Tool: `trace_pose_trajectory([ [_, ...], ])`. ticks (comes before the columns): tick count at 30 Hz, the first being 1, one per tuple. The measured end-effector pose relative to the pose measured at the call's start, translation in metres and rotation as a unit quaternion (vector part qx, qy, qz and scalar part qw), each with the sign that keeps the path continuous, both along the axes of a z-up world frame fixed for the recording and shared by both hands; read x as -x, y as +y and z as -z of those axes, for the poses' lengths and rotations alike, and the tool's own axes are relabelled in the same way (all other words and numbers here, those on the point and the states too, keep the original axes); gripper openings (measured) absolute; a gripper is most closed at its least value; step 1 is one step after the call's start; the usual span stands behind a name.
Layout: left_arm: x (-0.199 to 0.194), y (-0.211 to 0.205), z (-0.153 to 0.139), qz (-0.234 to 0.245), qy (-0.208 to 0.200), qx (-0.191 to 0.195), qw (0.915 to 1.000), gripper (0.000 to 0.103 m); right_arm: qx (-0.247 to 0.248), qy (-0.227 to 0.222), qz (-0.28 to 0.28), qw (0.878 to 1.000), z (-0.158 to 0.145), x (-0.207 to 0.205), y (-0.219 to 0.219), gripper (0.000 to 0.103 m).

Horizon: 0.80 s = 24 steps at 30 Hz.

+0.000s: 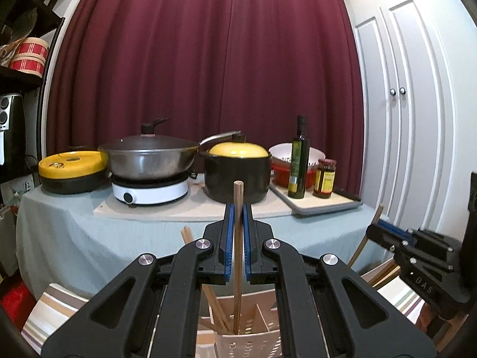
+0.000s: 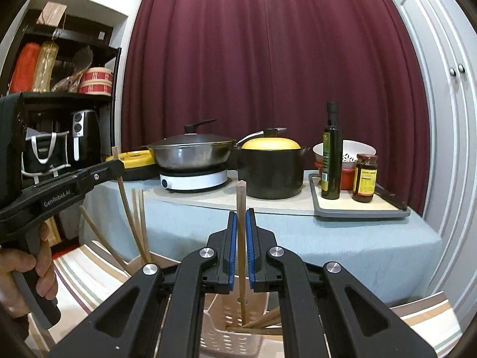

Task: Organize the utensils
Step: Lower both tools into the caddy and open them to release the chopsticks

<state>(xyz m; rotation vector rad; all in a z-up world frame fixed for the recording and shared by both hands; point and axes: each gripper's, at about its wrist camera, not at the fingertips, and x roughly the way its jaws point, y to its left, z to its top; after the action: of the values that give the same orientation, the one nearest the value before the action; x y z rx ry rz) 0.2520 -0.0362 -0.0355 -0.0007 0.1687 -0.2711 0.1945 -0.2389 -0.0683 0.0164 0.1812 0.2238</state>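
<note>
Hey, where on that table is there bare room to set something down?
Bare cloth along the table's front edge, before the tray and the board. Crowded behind: wok, black pot, bottle, jar.

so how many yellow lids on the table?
2: one on the flat black cooker at the table's left end, one on the black pot right of the wok.

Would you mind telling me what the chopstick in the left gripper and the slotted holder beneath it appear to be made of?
The chopstick looks like unfinished wood or bamboo: matte tan, with faint lengthwise grain. The holder looks like moulded plastic: smooth, matte, pale beige, with regular oval perforations. The left gripper is closed on the chopstick.
</note>
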Motion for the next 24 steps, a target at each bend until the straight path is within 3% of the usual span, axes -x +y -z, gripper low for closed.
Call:
trace_pose_trajectory([
  [11,-0.008,0.001,0.011,-0.007,0.024,-0.012,0.9996,0.009,-0.003,0.005,-0.006,1.000,-0.001,-0.002,0.000,0.008],
  [12,-0.009,0.001,0.012,-0.008,0.026,-0.013,0.9996,0.011,-0.004,0.005,-0.007,1.000,-0.001,-0.002,0.000,0.009],
  [15,-0.009,0.003,0.012,-0.012,0.026,-0.010,0.9995,0.031,-0.004,0.006,-0.007,1.000,-0.001,-0.003,0.001,0.020],
  [20,-0.005,0.005,0.011,-0.013,0.023,-0.009,0.9996,0.037,-0.004,0.000,-0.006,1.000,-0.004,-0.002,0.002,0.029],
  [24,0.001,0.006,0.007,-0.017,0.016,-0.008,0.9997,0.053,-0.003,-0.007,-0.004,1.000,-0.008,0.003,0.002,0.036],
])
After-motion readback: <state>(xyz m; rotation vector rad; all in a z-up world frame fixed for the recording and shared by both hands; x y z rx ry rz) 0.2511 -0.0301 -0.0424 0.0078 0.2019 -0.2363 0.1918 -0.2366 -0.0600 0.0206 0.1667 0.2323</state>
